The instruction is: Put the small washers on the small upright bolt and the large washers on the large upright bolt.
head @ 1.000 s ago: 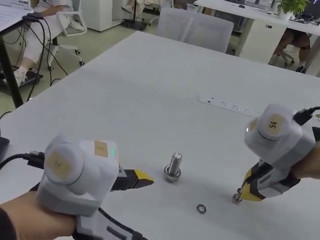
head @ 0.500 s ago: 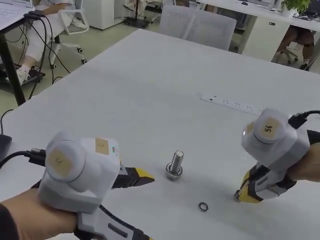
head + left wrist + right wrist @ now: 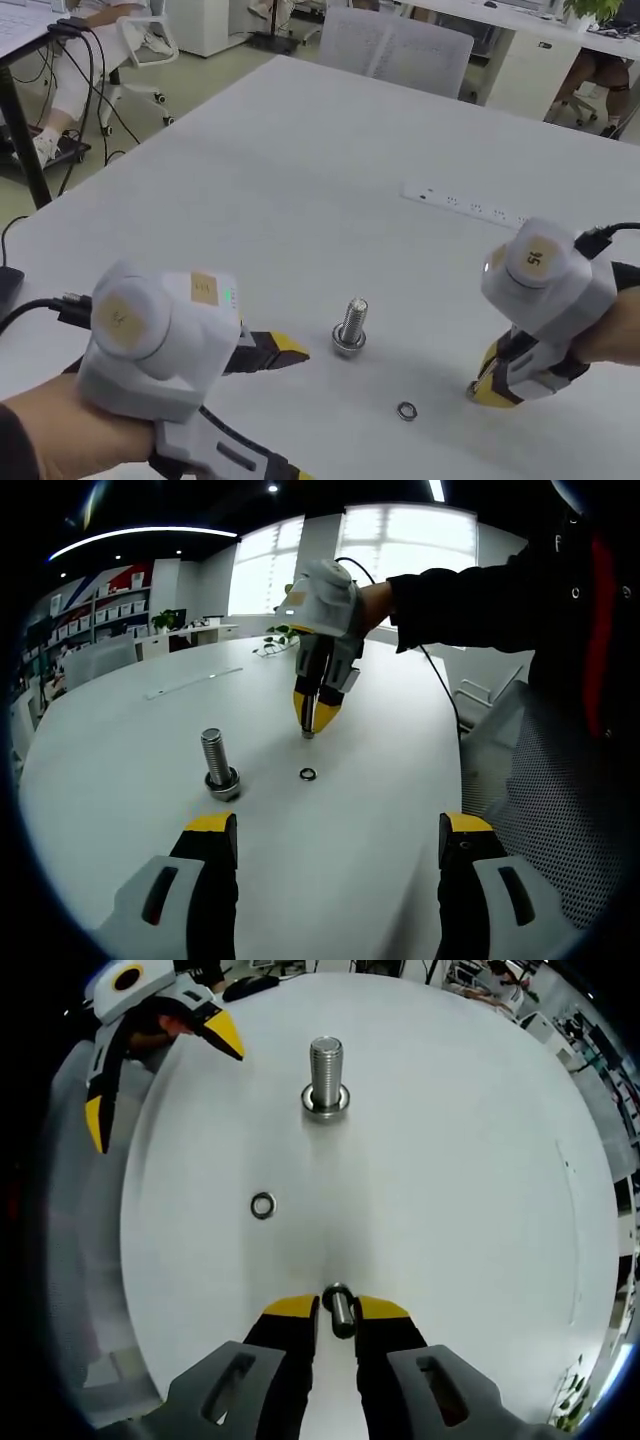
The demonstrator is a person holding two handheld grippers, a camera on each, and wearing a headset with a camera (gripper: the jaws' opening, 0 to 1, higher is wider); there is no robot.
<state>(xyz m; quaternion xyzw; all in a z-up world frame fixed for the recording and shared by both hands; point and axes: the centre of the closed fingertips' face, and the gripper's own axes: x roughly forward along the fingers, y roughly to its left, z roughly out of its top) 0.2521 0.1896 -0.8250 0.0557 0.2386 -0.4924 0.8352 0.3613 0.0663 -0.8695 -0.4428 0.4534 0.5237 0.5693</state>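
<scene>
The right gripper [image 3: 338, 1306] has its 2 yellow-tipped jaws pressed in on a small dark metal bolt [image 3: 339, 1318], tips down close to the white table [image 3: 300, 180]. From its own view only the bolt's rounded end and a short stretch of shaft show between the jaws. In the head view the gripper's body and jaws cover the bolt, so whether it touches the table cannot be told.

The left gripper [image 3: 338, 825] is held low with its jaws wide apart and nothing between them; its lower parts are cut off at the frame edge in the head view.

The large silver threaded bolt [image 3: 350, 325] stands upright on the table between the 2 grippers. A wider ring sits at its foot; whether that is the bolt's head or a washer is too small to make out.

1 small silver ring washer [image 3: 406, 410] lies flat on the table, near the large bolt and apart from it. A white power strip [image 3: 470, 210] lies farther back.
</scene>
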